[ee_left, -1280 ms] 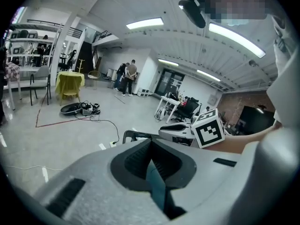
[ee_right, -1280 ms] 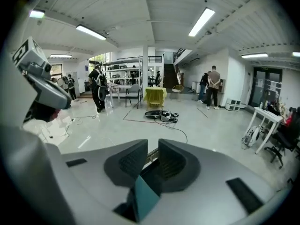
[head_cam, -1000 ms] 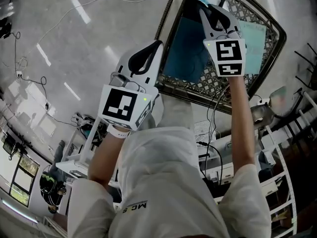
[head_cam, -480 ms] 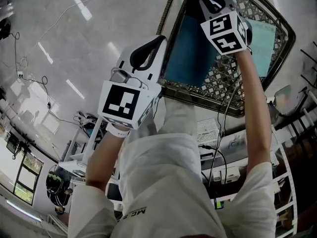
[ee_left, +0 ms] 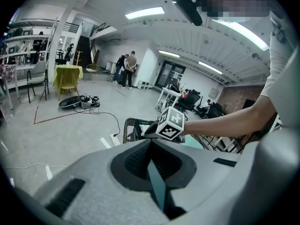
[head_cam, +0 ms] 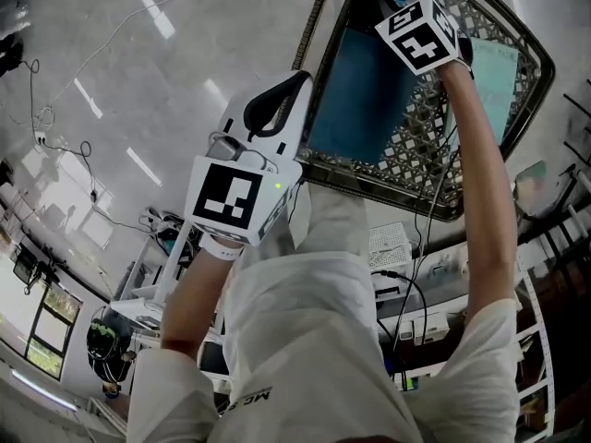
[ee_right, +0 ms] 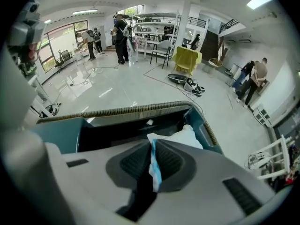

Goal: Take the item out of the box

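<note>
Right gripper view: the right claw [ee_right: 152, 149] is clamped on a white packet [ee_right: 187, 136] with a blue edge, at the mouth of the open teal box [ee_right: 56, 131], which sits in a wicker basket [ee_right: 140, 109]. Left gripper view: the left claw [ee_left: 151, 146] is closed on a thin teal flap [ee_left: 157, 186].

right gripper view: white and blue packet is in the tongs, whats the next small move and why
Probably lift the right tongs straight up: they are shut on the soft white-and-blue packet, which hangs over the teal-lined woven box, not yet clear of it.
</note>
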`<state>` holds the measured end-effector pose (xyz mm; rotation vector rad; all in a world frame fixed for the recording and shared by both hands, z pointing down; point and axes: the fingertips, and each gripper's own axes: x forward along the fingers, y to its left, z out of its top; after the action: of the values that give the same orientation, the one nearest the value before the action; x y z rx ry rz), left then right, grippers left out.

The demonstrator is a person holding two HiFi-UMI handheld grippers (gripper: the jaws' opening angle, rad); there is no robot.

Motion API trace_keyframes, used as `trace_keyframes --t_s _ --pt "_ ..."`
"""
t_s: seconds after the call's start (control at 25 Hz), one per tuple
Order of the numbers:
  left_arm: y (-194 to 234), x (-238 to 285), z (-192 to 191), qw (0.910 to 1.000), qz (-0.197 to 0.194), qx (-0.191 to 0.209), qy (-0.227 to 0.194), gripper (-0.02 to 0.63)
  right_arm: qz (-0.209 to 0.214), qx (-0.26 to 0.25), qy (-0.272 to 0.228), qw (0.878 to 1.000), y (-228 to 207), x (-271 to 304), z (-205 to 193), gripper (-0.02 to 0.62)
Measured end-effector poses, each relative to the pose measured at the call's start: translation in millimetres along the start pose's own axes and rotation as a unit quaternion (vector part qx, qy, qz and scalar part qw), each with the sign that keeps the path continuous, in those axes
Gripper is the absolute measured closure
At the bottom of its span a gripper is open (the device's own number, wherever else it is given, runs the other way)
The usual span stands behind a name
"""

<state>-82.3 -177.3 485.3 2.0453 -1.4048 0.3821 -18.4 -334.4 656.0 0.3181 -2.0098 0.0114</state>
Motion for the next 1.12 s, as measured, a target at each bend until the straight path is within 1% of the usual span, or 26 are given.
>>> trace_keyframes --t_s 0.04,0.12,0.24,0.36,0.76,0.96,1.12 --pt "0 -1 1 1.0 0.001 0.0 -0.001 0.581 -0.001 -0.002 0.004 1.0 0 1 0 0.562" --pt "-3 -1 2 1.0 0.001 0.002 -0.003 0.581 -0.004 0.002 0.006 1.0 0 1 -2 0.578" --pt "-7 -1 4 1.0 -0.002 0.005 -0.003 0.581 -0.003 0.009 0.003 1.0 -1 -4 -3 0.58" --pt "-9 1 2 1.0 -0.006 0.007 -0.001 0.581 -0.005 0.023 -0.011 1.0 -2 -12 -1 0.581" --pt "-24 -14 6 0.9996 -0.017 0.023 -0.008 0.581 -0.05 0.053 -0.067 0.995 2 -68 12 0.581" --pt "-32 -26 7 0.9992 -0.025 0.027 -0.015 0.581 -0.081 0.094 -0.101 0.987 8 -103 18 0.581" --pt "-38 -37 7 0.9989 -0.031 0.031 -0.018 0.581 -0.119 0.131 -0.139 0.974 14 -137 24 0.581"
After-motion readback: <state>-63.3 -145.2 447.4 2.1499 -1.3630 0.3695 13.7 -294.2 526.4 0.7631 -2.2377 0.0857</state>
